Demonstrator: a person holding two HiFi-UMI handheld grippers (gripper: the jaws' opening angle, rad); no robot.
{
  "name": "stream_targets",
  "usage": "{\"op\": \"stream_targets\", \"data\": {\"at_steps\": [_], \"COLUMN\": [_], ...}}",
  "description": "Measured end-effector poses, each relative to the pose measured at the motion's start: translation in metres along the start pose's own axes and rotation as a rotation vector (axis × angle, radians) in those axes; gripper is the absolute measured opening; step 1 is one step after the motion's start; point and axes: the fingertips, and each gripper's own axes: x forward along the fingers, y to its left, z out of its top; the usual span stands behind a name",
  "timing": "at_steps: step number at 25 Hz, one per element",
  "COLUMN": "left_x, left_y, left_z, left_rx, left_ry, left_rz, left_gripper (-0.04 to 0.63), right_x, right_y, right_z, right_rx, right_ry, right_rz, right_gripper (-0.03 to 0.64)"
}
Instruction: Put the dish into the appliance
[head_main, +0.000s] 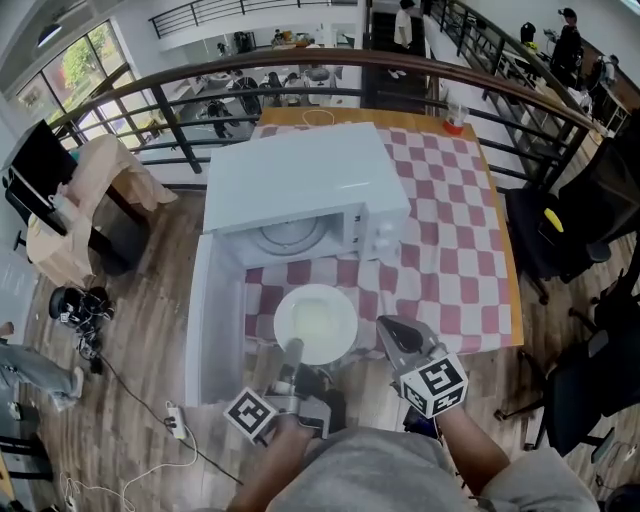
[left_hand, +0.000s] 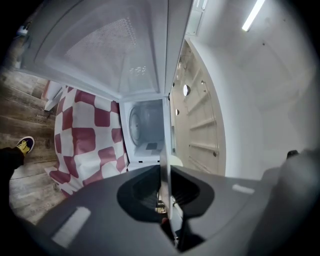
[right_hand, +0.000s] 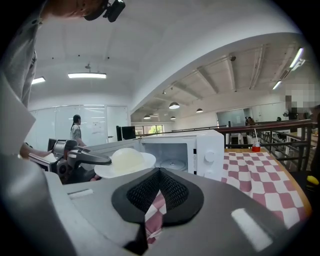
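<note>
A white microwave (head_main: 300, 185) stands on the checkered table with its door (head_main: 215, 320) swung wide open to the left, showing the glass turntable (head_main: 290, 238). A round white dish (head_main: 315, 323) hovers level just in front of the opening. My left gripper (head_main: 293, 352) is shut on the dish's near rim. In the left gripper view the dish (left_hand: 165, 150) runs edge-on between the jaws, and the cavity (left_hand: 147, 125) lies straight ahead. My right gripper (head_main: 395, 338) hangs right of the dish, shut and holding nothing. The right gripper view shows the dish (right_hand: 125, 162) before the microwave (right_hand: 180, 150).
A red-and-white checkered cloth (head_main: 440, 230) covers the table. A cup with a red base (head_main: 455, 115) stands at the far edge by the railing (head_main: 300, 75). Black chairs (head_main: 570, 230) crowd the right side. A cable and a power strip (head_main: 175, 420) lie on the wooden floor.
</note>
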Motion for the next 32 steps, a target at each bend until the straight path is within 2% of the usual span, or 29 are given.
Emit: {"op": "stream_targets", "data": {"at_steps": [13,32], "left_x": [0.053,0.120], "left_y": [0.013,0.032], "left_z": [0.056,0.093], "left_rx": [-0.031,-0.068], "left_ry": [-0.010,0.054], "left_rz": [0.028,0.028], "left_gripper": [0.041,0.041], "right_x": [0.075,0.148], "right_y": [-0.018,-0.036], "right_z": [0.019,0.029], "right_rx": [0.001,-0.030], "right_ry": [0.027,0.077], "right_rz": [-0.009,-0.052], "right_gripper": [-0.003,-0.003]}}
